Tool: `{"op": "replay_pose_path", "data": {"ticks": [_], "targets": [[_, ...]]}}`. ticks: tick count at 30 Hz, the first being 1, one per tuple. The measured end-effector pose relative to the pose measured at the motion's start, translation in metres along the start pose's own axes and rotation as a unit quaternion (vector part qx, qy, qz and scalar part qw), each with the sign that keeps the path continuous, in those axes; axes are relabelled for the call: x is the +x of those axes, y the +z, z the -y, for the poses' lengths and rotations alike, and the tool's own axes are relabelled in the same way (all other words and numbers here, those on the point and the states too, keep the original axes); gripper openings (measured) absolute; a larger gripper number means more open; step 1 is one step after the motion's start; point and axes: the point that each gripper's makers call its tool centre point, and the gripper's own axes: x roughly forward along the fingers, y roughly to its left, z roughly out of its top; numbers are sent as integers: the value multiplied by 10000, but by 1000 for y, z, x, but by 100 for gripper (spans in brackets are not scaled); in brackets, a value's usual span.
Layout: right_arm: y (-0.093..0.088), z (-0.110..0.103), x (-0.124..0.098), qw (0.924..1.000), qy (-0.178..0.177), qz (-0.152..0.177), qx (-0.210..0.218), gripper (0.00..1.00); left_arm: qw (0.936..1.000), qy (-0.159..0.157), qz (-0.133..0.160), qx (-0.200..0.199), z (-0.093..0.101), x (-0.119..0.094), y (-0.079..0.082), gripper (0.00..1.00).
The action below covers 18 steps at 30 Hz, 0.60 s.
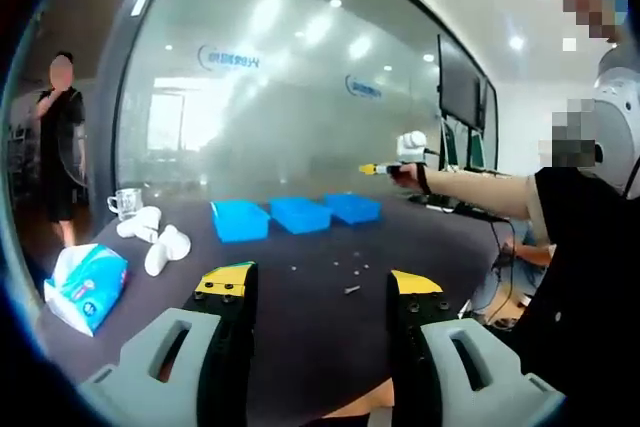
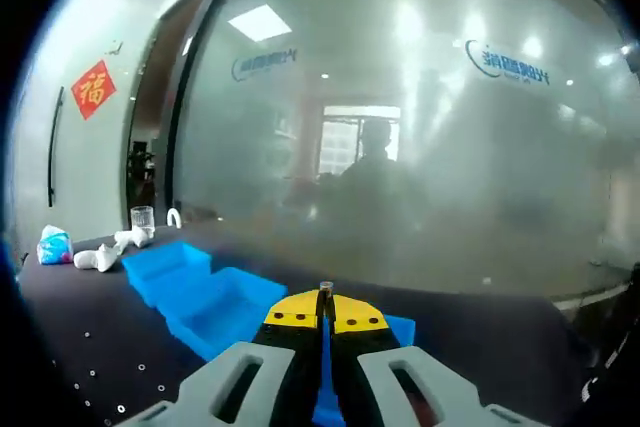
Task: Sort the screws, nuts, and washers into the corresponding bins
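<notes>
Yellow-tipped right gripper: jaws pressed together, pinching a small fastener by its end, type too small to tell, above 3 blue bins.
Left gripper: jaws spread wide, holding nothing, low over the dark table.
Risk: thin pinch may slip, or the piece may drop into the wrong bin, since the bins touch.
Left gripper view adds: scattered screws, tissue pack, white fittings, glass cup, right gripper beyond the bins.
Right gripper view adds: red wall ornament.
</notes>
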Motion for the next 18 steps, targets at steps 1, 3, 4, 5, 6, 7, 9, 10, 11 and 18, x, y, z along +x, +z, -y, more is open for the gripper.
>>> {"op": "replay_pose_path", "data": {"ticks": [1,3,4,5,6,7,9,10,11,18], "targets": [[-1,1,4,10000,-17,-42,5,0,10000,4,0,2,0,0,0,51],[-5,5,11,9999,-71,-121,73,0,10000,0,-3,10,0,0,1,51],[-6,6,14,9998,-94,-142,100,0,10000,3,-7,14,0,0,1,51],[-8,7,16,9997,-116,-168,119,0,10000,9,-7,17,0,0,1,51],[-9,7,18,9996,-134,-190,137,0,10000,12,-9,14,0,0,1,51],[-10,8,19,9996,-150,-202,142,0,10000,19,-9,11,0,0,1,51],[-12,8,21,9995,-168,-228,122,0,10000,25,-14,16,0,-1,1,51],[-13,8,22,9995,-172,-229,112,0,10000,33,-17,16,0,-2,1,51],[-13,9,22,9995,-172,-226,111,0,10000,43,-21,18,-1,-3,1,51],[-16,11,24,9995,-203,-228,113,0,9999,102,-20,2,-5,-5,0,51]]}}
